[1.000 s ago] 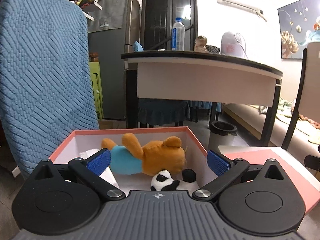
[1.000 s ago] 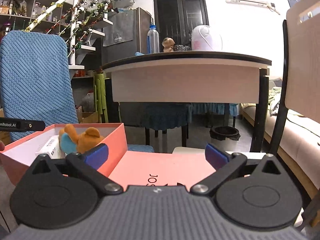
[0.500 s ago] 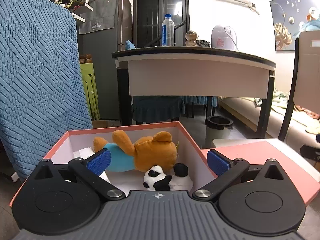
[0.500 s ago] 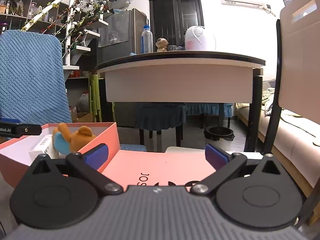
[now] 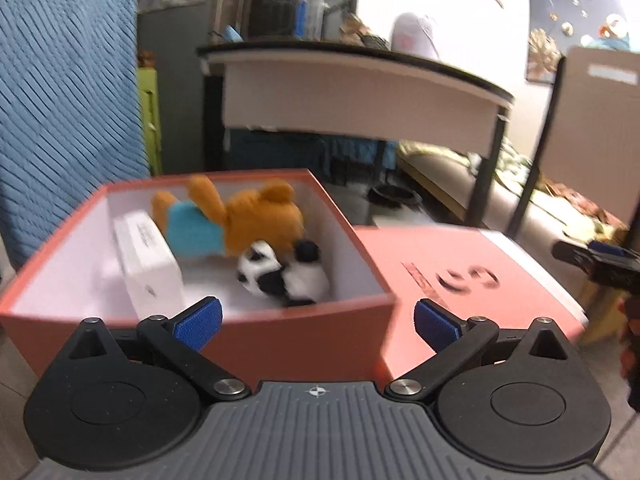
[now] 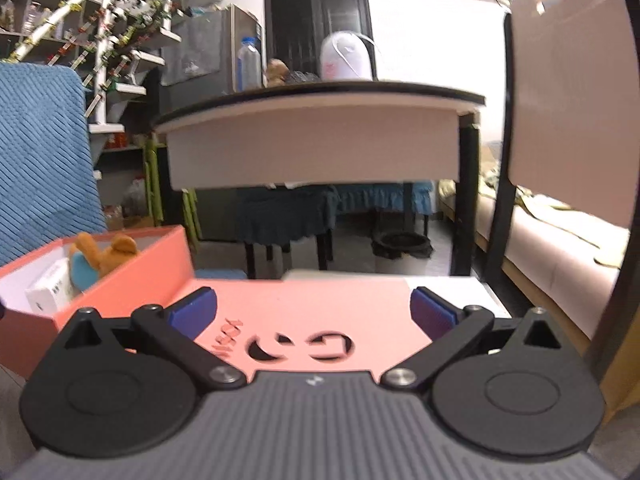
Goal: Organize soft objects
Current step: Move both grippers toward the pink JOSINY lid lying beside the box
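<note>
Left gripper (image 5: 316, 322) and right gripper (image 6: 313, 310) both spread wide, holding nothing; open pink box (image 5: 352, 222) at left holds one bear (image 5: 244, 226), one panda (image 5: 286, 274), one white carton (image 5: 146, 256); lid (image 6: 320, 308) lies right.

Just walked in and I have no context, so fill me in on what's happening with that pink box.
A person holds a gripper in each hand; both are open and holding nothing. The left gripper faces the open pink box, which holds an orange teddy bear, a panda plush and a small white carton. The right gripper hovers over the box lid lying beside it.
</note>
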`<state>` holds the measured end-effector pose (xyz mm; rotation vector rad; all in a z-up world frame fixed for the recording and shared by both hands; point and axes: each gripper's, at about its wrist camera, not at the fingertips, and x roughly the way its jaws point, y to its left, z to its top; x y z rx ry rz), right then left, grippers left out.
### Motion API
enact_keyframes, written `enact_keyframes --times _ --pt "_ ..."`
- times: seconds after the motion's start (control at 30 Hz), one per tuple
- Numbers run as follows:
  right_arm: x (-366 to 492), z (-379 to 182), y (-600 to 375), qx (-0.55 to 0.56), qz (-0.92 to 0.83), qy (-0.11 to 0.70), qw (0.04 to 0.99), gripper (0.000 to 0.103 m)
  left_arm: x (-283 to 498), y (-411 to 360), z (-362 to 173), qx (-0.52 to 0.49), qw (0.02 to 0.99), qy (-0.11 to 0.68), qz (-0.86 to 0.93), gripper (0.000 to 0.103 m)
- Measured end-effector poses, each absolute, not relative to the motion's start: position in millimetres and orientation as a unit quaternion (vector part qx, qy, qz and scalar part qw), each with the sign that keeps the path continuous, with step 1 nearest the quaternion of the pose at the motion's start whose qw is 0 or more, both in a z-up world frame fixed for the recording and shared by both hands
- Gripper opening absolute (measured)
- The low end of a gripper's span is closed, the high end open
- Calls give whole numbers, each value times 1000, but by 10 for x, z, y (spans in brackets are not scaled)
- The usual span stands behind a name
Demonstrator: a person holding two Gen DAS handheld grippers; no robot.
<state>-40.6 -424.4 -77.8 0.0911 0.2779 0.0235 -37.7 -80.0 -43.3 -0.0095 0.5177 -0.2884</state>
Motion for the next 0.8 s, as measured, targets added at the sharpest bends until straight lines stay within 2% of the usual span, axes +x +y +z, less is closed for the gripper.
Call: enact_keyframes --times 0.57,0.8 --pt "-262 -1383 -4836 84 -16 249 965 103 27 -1536 -1038 11 910 374 -177 103" --pt "-126 -1504 -4964 91 -9 269 959 103 191 -1650 -1166 6 896 409 -171 103"
